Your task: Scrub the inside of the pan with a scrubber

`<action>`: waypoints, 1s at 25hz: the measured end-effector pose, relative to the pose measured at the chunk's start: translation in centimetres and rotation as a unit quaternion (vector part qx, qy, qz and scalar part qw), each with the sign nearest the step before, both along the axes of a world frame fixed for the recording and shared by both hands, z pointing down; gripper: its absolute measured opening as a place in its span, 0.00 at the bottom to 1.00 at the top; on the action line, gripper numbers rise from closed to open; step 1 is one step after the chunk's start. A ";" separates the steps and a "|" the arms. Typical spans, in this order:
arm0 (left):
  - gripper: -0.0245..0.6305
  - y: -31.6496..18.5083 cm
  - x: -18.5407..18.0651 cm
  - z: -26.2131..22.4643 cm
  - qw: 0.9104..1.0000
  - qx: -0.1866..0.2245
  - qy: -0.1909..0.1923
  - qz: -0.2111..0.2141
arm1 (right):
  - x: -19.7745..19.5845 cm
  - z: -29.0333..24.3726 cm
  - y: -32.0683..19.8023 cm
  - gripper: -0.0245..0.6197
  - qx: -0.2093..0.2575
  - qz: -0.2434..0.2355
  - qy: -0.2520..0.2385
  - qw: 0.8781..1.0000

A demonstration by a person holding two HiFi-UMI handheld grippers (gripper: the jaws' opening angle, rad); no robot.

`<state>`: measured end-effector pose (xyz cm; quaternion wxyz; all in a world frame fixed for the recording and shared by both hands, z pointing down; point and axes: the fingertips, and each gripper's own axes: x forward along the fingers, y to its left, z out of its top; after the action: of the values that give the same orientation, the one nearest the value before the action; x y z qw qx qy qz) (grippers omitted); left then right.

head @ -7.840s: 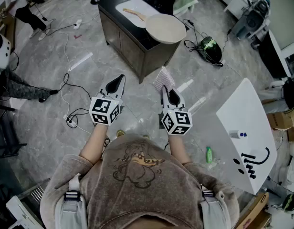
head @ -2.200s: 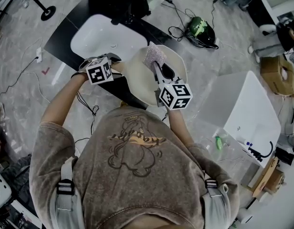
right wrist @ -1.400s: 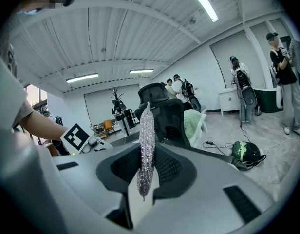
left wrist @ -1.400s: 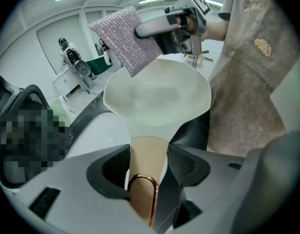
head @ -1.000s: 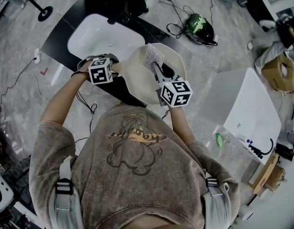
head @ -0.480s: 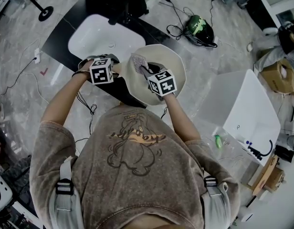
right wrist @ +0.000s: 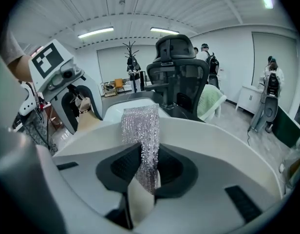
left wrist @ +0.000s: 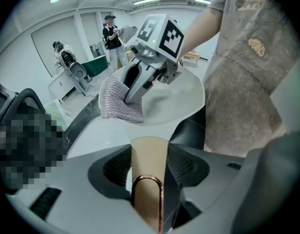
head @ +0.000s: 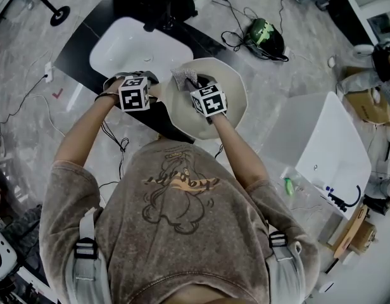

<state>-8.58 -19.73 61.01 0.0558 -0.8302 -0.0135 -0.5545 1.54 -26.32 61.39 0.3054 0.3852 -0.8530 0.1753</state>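
Note:
A cream round pan (head: 230, 100) rests on the black counter, its wooden handle (left wrist: 149, 174) pointing left. My left gripper (head: 154, 88) is shut on that handle, which fills the gap between its jaws in the left gripper view (left wrist: 149, 156). My right gripper (head: 190, 85) is over the pan's left inner side, shut on a silvery mesh scrubber (head: 182, 78). In the right gripper view the scrubber (right wrist: 141, 128) stands up from the jaws (right wrist: 147, 165) against the pan's inner wall (right wrist: 213, 140). The left gripper view shows the scrubber (left wrist: 119, 105) pressed on the pan's surface (left wrist: 184, 99).
A white sink basin (head: 128, 43) is set in the black counter (head: 84, 43) just beyond the pan. A black office chair (right wrist: 181, 77) stands behind the counter. A white table (head: 325, 147) is at the right. Cables and a green object (head: 266, 37) lie on the floor.
My right gripper has carried the scrubber left across the pan's inside, from the far side toward the handle side. The left gripper has stayed on the handle.

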 end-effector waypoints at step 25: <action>0.40 1.0 0.4 -0.2 1.000 -0.019 0.006 0.000 | 4.9 1.1 -6.1 0.19 0.062 0.058 0.152 0.985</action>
<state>-8.21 -18.76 60.81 0.0403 -0.8345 -0.0233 -0.5490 6.47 -32.44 62.50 0.3962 0.4742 -0.7822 0.0793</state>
